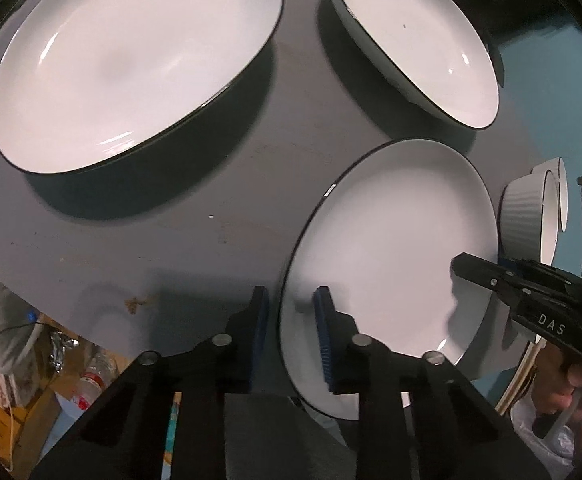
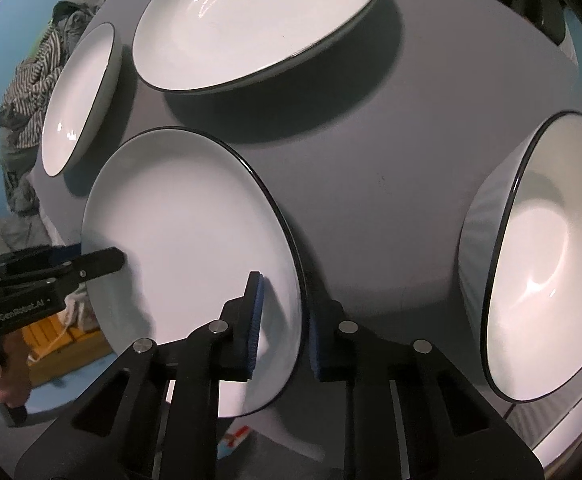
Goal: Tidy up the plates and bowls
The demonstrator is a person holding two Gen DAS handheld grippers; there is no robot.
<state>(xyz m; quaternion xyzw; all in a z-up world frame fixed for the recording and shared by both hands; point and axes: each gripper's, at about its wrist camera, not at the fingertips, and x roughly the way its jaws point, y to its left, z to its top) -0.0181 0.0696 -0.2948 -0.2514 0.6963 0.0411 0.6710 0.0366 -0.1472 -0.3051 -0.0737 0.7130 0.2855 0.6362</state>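
Note:
A white plate with a thin black rim lies at the near part of the grey table. My left gripper straddles its left rim, one blue pad on the plate's face and the other outside and under the edge, shut on it. My right gripper is shut on the opposite rim in the same way. Each gripper shows in the other's view, the right gripper and the left gripper, both reaching onto the plate.
A large white plate and a smaller one lie farther back. A deep black-rimmed bowl stands to the right. Ribbed white bowls stand past the plate. Clothes are piled beyond the table edge.

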